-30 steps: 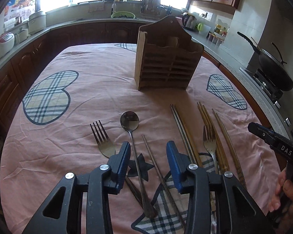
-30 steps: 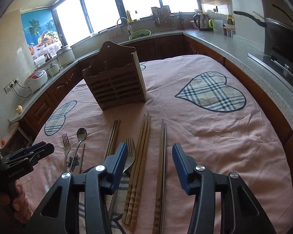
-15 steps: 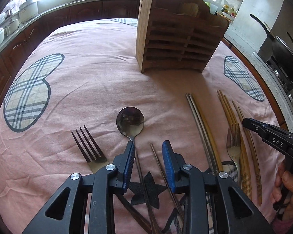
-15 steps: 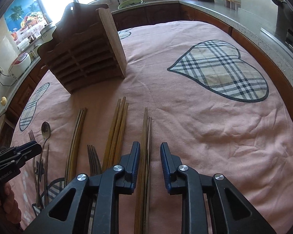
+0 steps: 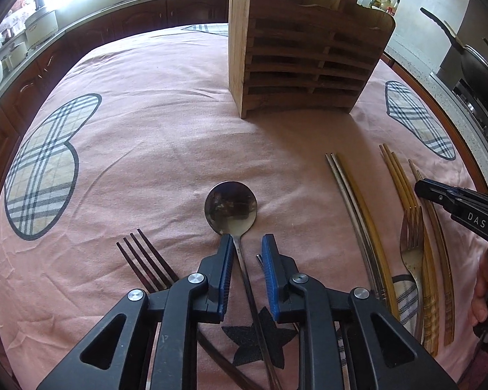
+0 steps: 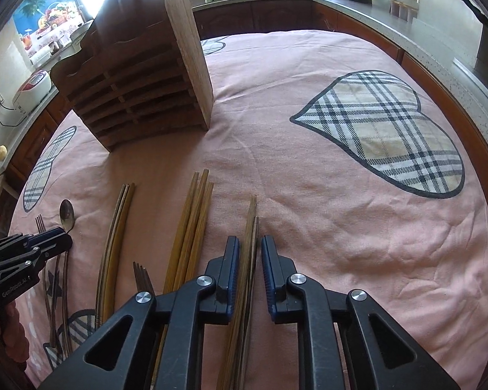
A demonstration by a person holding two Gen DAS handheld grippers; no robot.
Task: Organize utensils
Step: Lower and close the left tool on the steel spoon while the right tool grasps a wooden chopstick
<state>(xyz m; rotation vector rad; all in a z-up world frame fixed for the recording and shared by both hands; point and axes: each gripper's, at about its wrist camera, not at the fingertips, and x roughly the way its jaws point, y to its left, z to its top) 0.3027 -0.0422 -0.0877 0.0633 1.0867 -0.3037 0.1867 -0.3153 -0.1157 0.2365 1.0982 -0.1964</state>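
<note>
A wooden utensil rack (image 5: 304, 65) stands upright on the pink-clothed surface (image 5: 153, 136), well beyond the utensils. The left hand-held gripper (image 5: 247, 247) tilts steeply down, jaws closing astride the spoon (image 5: 232, 209) handle, a fork (image 5: 146, 263) just left and a metal chopstick (image 5: 260, 260) just right. The right hand-held gripper (image 6: 247, 248) tilts likewise, closing around a wooden chopstick pair (image 6: 252, 224), another bundle (image 6: 195, 214) alongside.

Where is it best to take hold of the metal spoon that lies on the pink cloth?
Probably on the thin handle just below the bowl of the spoon, coming from above. The spoon lies flat, and the handle is narrow enough to fit between the fingers of the left gripper, which already straddle it and are closing.
</note>
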